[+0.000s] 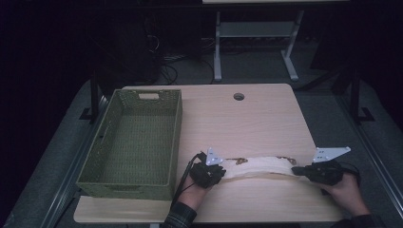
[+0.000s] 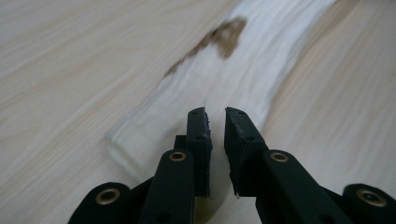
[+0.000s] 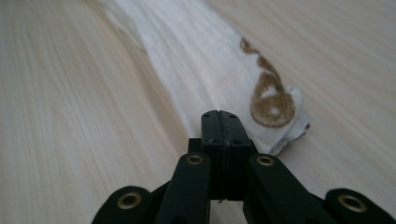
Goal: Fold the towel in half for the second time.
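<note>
Soft white cloth stretched flat between two grippers on the tabletop.

High view: the cloth (image 1: pixel 256 166) lies as a long folded strip near the front edge of the tabletop (image 1: pixel 247 118), left gripper (image 1: pixel 219 170) at one end, right gripper (image 1: pixel 295 169) at the other; a green woven basket (image 1: pixel 177 137) stands just left, nothing between. Left gripper view: jaws a narrow slit apart over the cloth's (image 2: pixel 224 84) end, whether pinching I cannot tell. Right gripper view: jaws pressed together beside the brown-patterned corner (image 3: pixel 273 100). It looks light, limp, likely to sag; take it by the ends.
</note>
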`<state>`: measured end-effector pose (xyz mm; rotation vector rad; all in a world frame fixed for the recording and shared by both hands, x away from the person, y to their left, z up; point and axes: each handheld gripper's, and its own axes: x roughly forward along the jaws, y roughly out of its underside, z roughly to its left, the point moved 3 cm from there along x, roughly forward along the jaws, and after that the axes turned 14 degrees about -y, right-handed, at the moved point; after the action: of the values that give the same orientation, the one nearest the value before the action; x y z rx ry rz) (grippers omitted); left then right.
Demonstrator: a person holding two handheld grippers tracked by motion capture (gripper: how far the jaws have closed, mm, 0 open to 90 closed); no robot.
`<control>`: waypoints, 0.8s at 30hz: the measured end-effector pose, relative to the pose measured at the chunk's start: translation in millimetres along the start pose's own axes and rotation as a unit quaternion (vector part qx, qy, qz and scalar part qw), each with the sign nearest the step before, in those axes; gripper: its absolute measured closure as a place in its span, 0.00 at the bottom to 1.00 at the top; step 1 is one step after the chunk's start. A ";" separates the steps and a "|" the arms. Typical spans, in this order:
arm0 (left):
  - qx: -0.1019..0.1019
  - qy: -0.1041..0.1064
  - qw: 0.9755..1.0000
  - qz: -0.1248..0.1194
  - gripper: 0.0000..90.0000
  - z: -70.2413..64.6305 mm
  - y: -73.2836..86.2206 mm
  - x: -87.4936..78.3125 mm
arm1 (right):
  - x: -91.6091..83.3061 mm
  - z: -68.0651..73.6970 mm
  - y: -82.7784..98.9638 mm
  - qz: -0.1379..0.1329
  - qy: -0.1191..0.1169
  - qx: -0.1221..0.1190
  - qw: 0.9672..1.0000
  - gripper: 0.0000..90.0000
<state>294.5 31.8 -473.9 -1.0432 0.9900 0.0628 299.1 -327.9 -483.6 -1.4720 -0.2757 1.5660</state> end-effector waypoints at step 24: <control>-0.016 -0.003 1.000 -0.024 0.57 18.9 -0.6 -6.6 | 12.6 4.8 -5.3 0.011 -0.020 -0.005 1.000 1.00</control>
<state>303.3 48.1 -466.3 -1.0949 0.9605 0.0412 299.3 -313.8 -486.9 -1.4571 -0.2914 1.6151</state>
